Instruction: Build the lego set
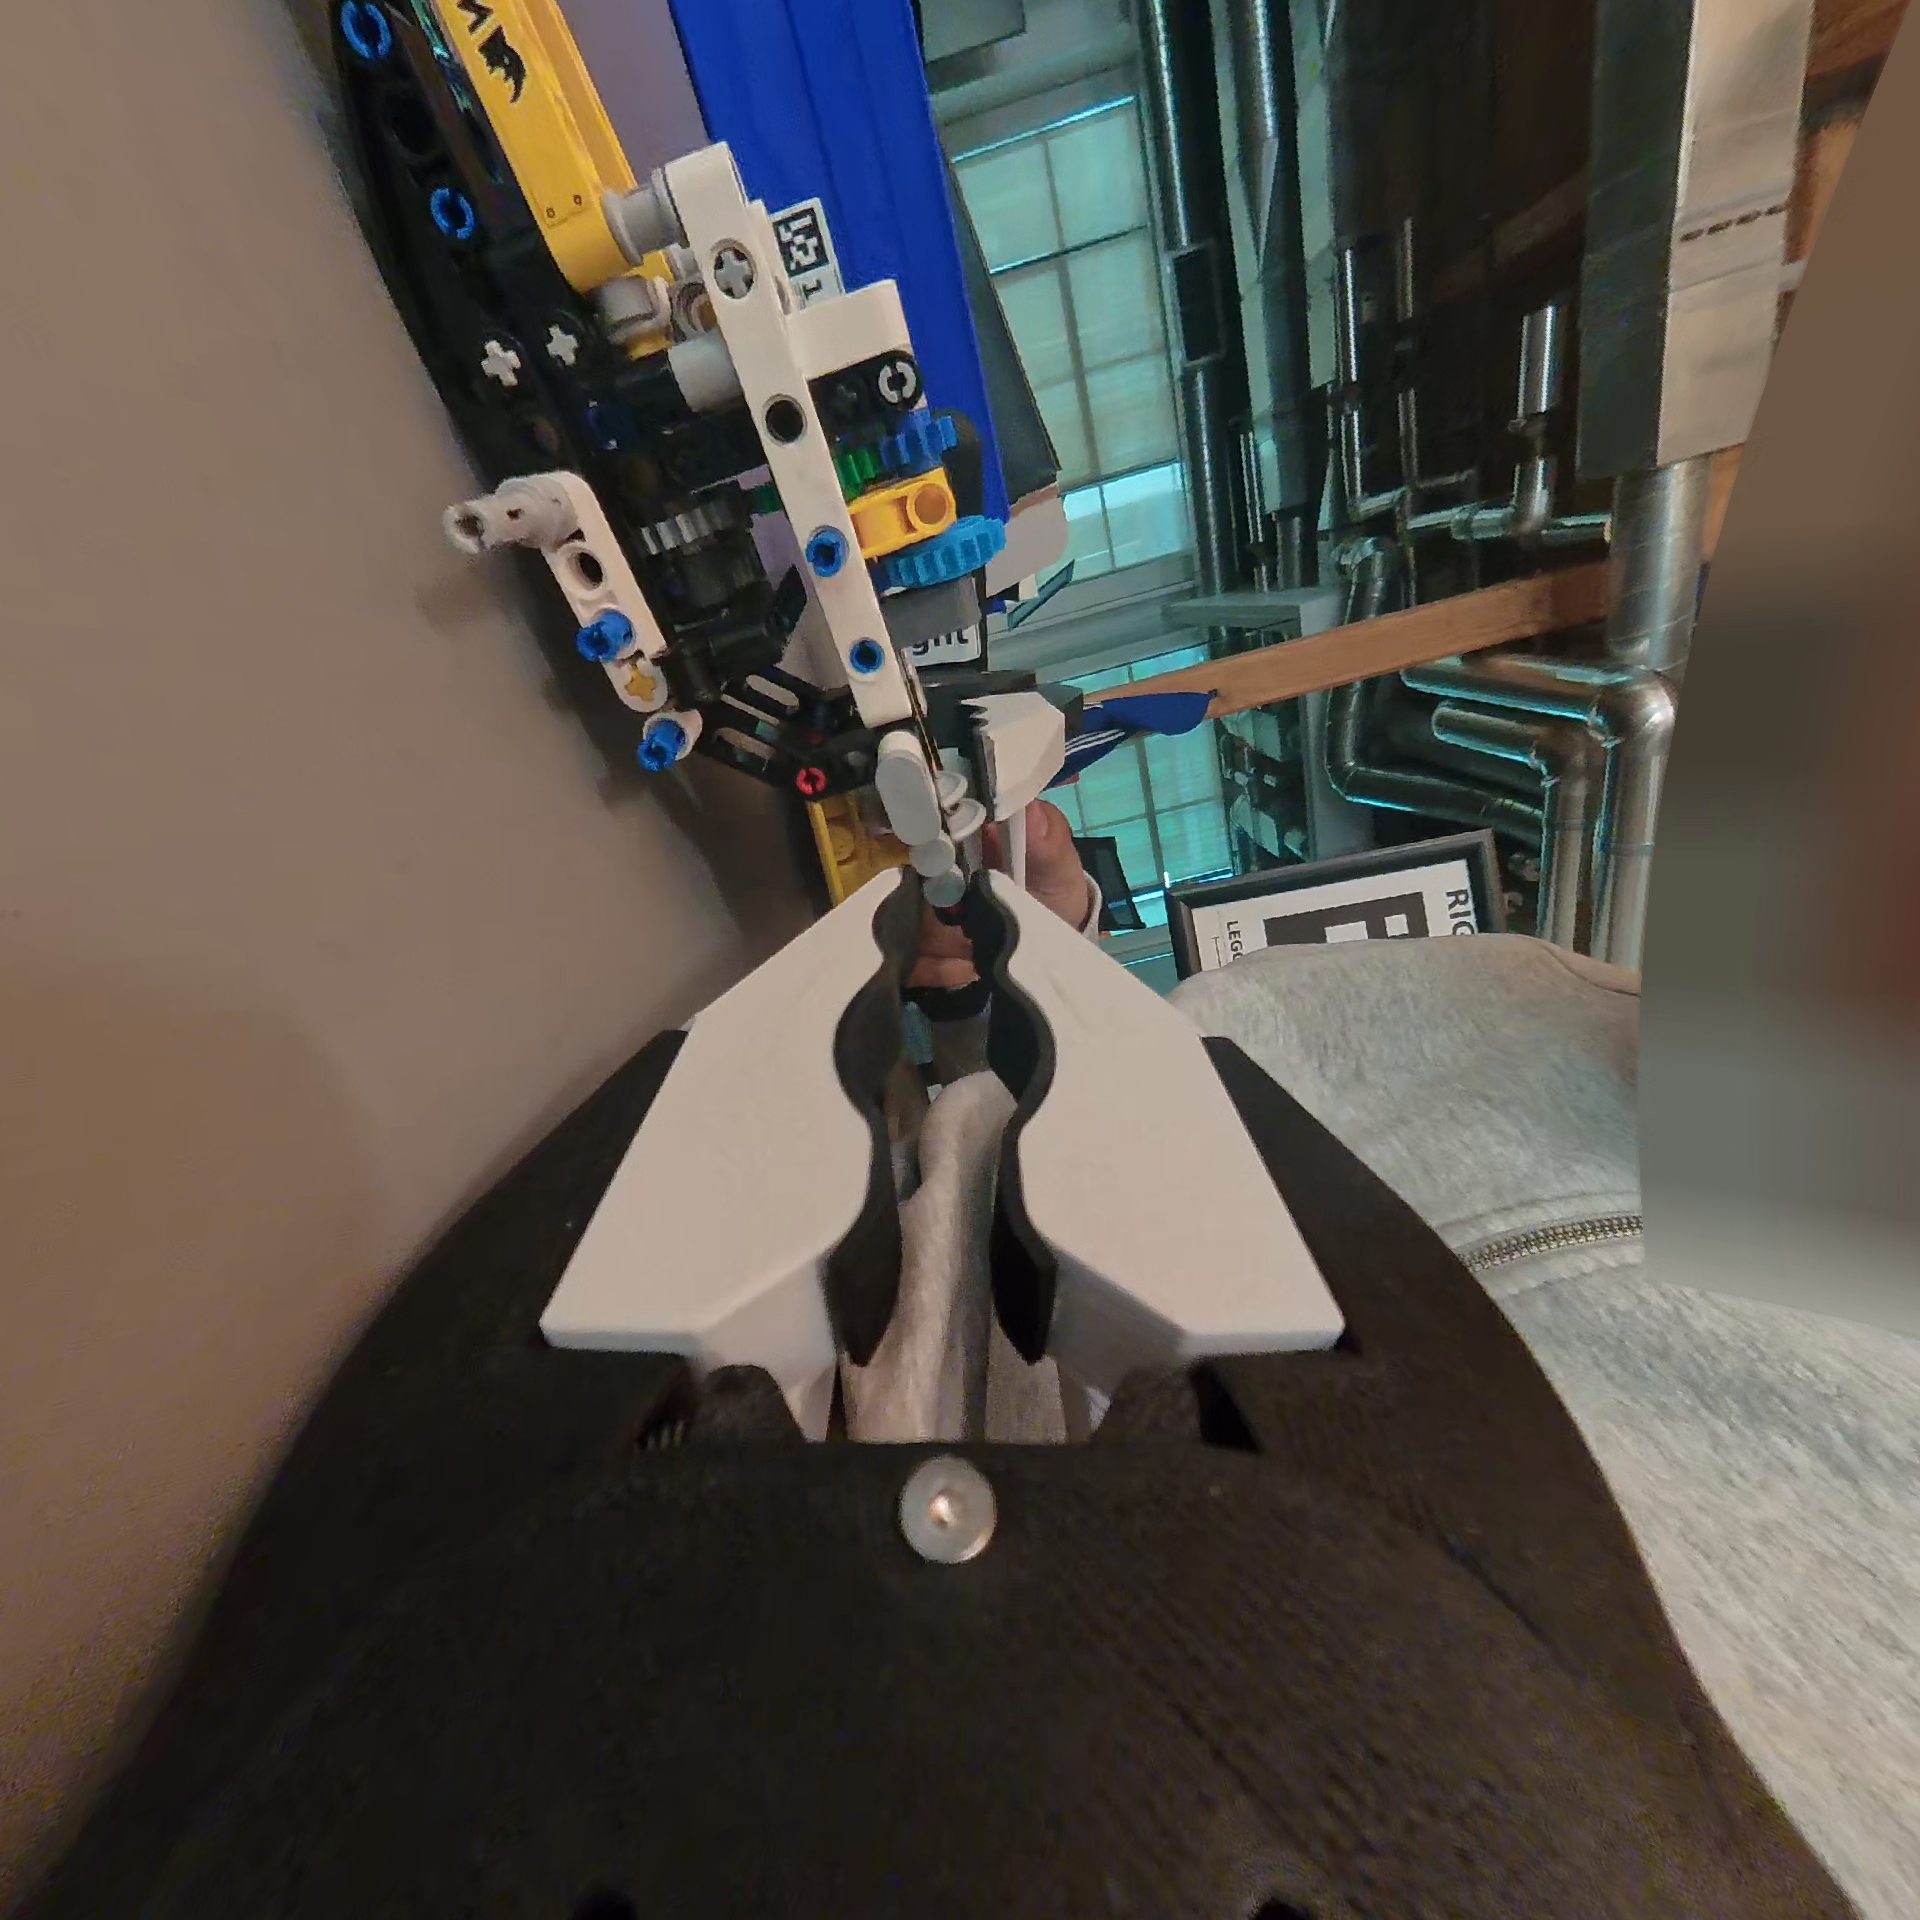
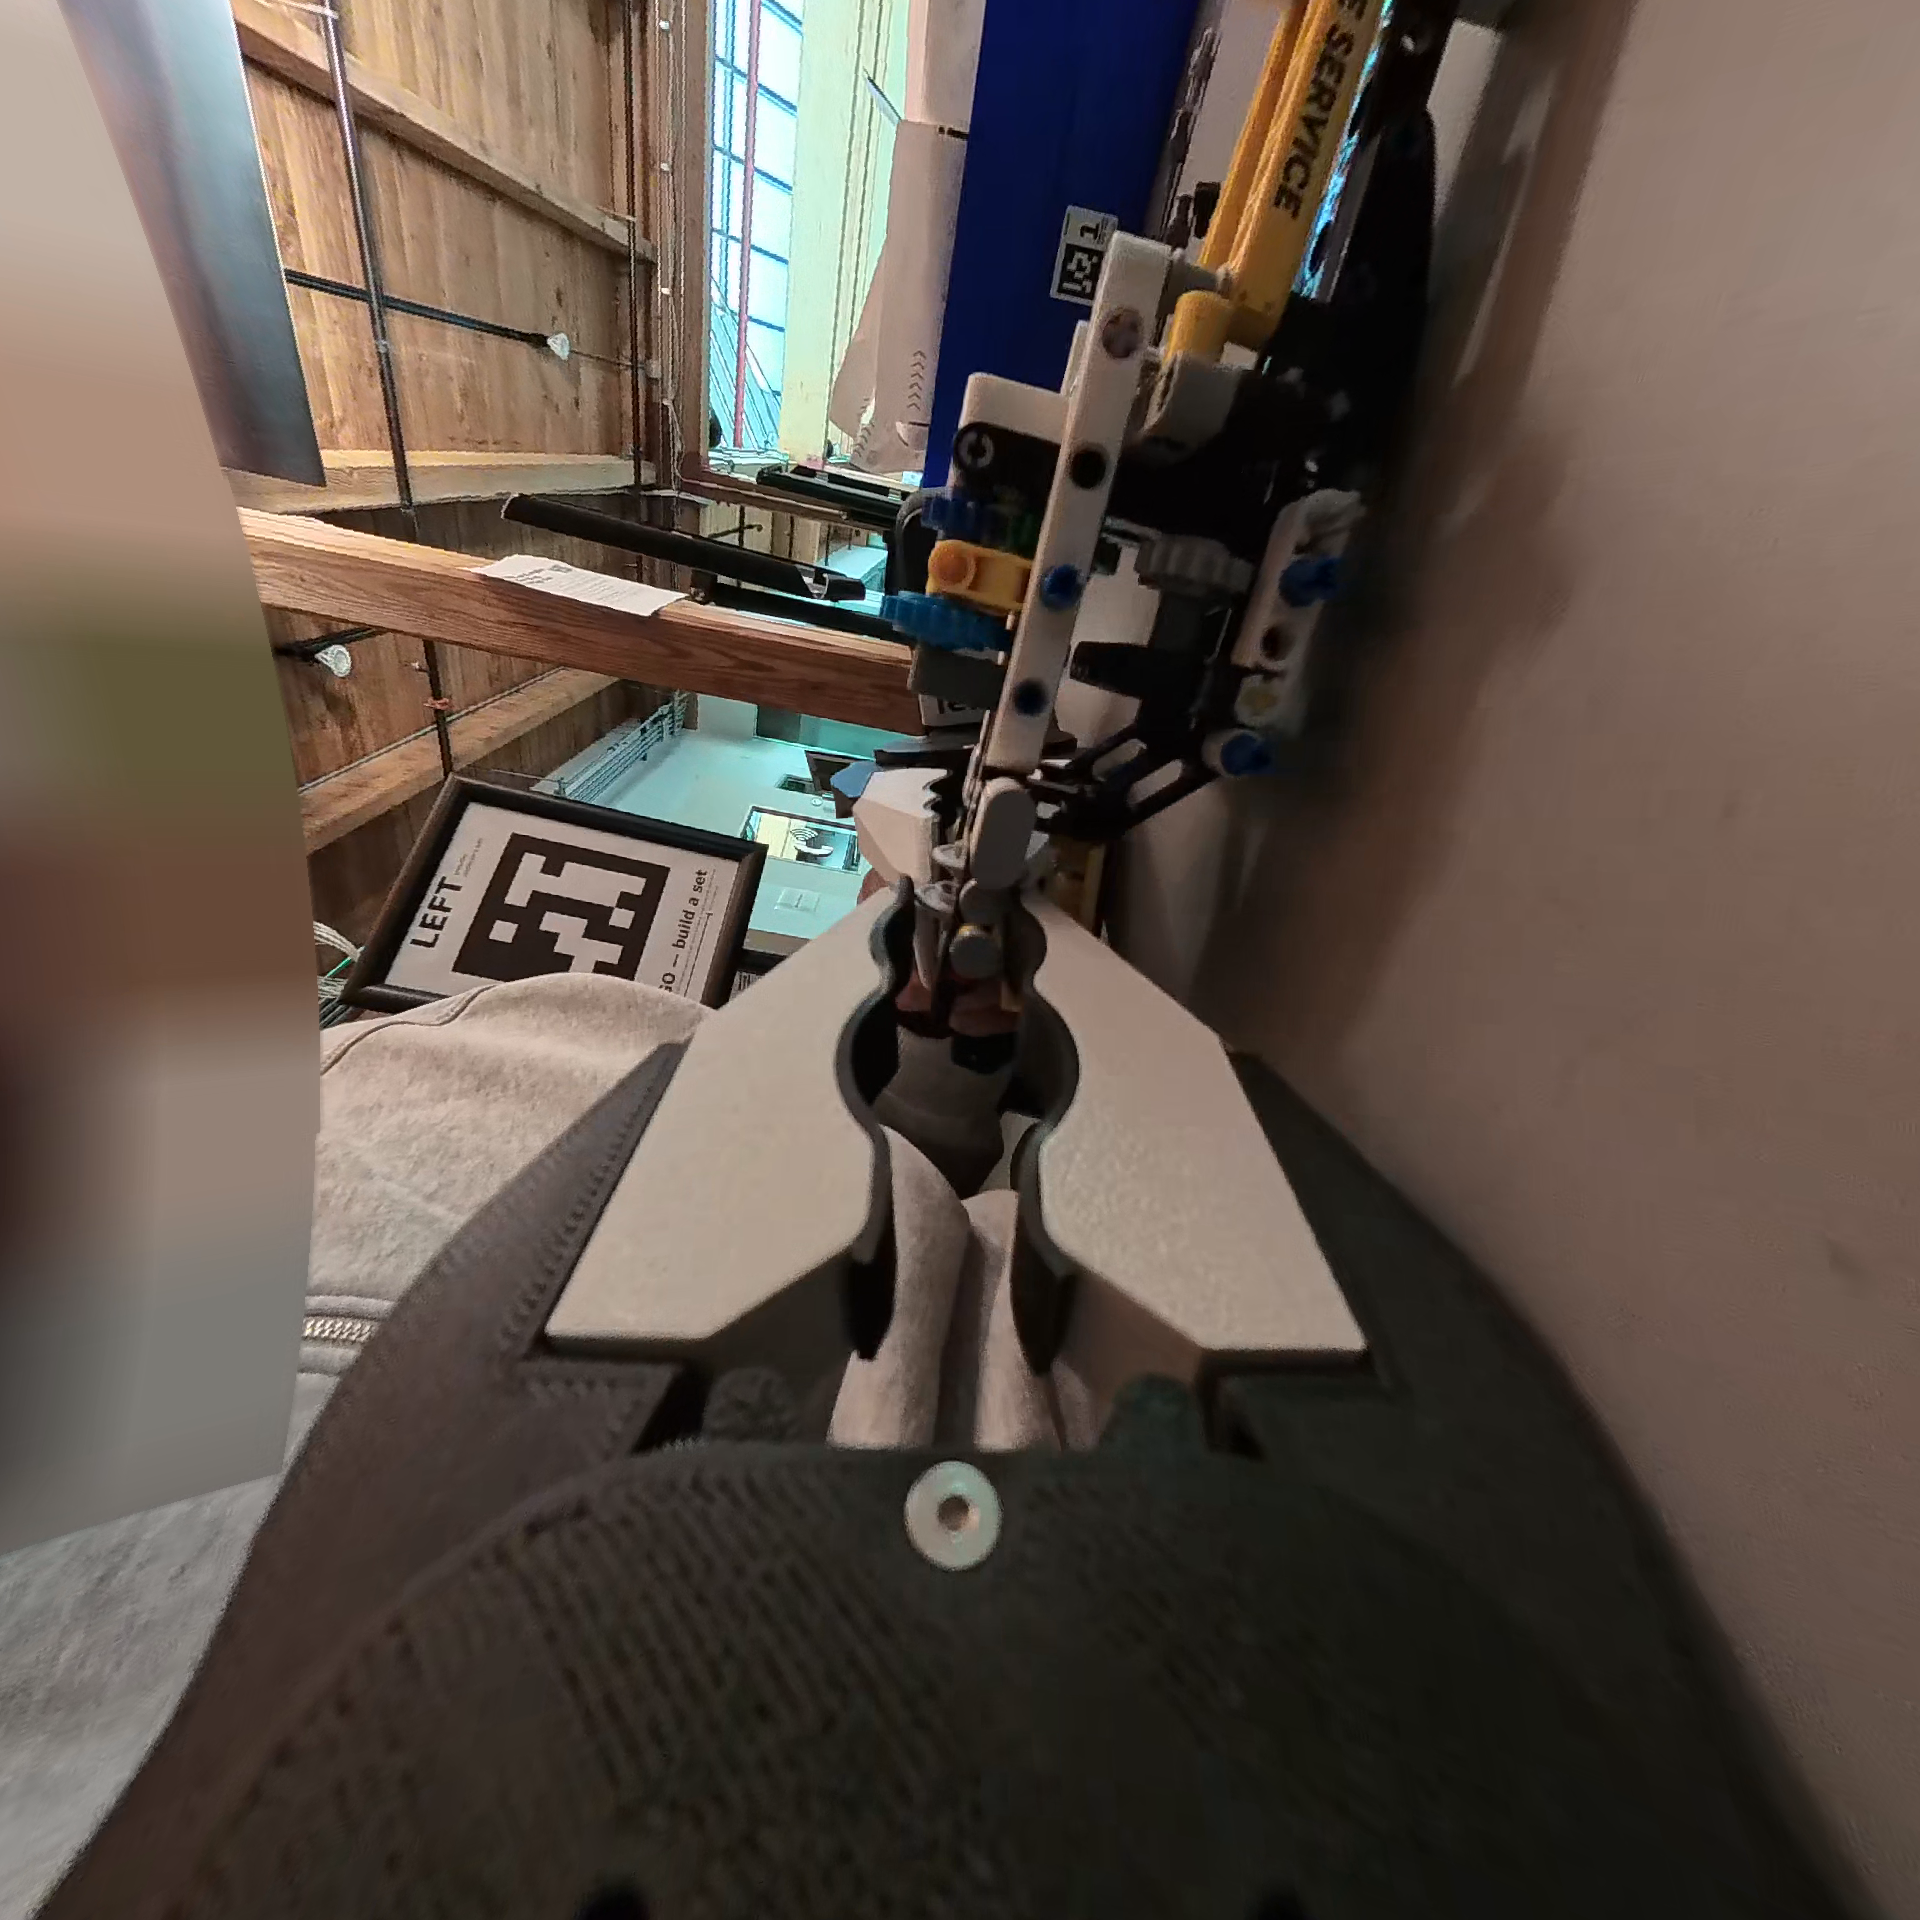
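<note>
Tabletop: hand-held gripper point(image 1: 940, 883) pinching lego model point(image 1: 790, 457).

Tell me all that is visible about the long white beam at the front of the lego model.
The white beam looks like smooth plastic, long and narrow with a row of round holes. Two holes hold blue pins, one stays empty, and one near the far end shows a cross-shaped axle end. It stands tilted, fixed to the model, with a grey link at its near end.

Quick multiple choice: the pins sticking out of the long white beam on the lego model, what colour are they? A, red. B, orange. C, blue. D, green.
C: the white beam carries blue pins, which the right wrist view also shows along the same beam.
</note>
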A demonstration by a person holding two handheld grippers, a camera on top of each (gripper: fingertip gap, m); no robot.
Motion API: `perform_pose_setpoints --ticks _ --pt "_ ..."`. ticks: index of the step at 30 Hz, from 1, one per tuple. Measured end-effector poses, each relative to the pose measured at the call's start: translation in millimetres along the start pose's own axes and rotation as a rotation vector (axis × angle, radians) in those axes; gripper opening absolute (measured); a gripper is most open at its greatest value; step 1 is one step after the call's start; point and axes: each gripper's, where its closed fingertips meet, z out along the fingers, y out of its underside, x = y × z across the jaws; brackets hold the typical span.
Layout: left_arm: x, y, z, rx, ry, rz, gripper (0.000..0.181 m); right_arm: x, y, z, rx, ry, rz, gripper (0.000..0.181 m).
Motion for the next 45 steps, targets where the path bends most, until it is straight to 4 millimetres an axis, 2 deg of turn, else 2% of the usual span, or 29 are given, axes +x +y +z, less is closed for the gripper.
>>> perform_pose_setpoints --ticks 17,21,24,30,33,45 --pt "2 -1 0 0.007 0.023 -0.003 0.007 -3 0 0 -0.006 -0.025 -0.005 0.013" --pt "1 0 0 0.002 0.011 0.007 0.007 -3 3 -1 -0.035 -0.02 -0.008 0.026" --pt "2 -1 0 0.013 0.02 0.0 0.007 -1 6 -6 -0.061 -0.001 -0.02 0.025" --pt "1 0 0 0.001 0.006 0.002 0.007 2 -2 -18 -0.023 0.034 -0.04 0.015" --pt "2 -1 0 0.008 0.019 -0.009 0.008 4 -1 -19 -0.021 0.046 -0.047 0.007" --pt "2 0 -2 0.002 0.006 -0.033 0.011 4 -2 -18 -0.006 0.034 -0.025 0.005"
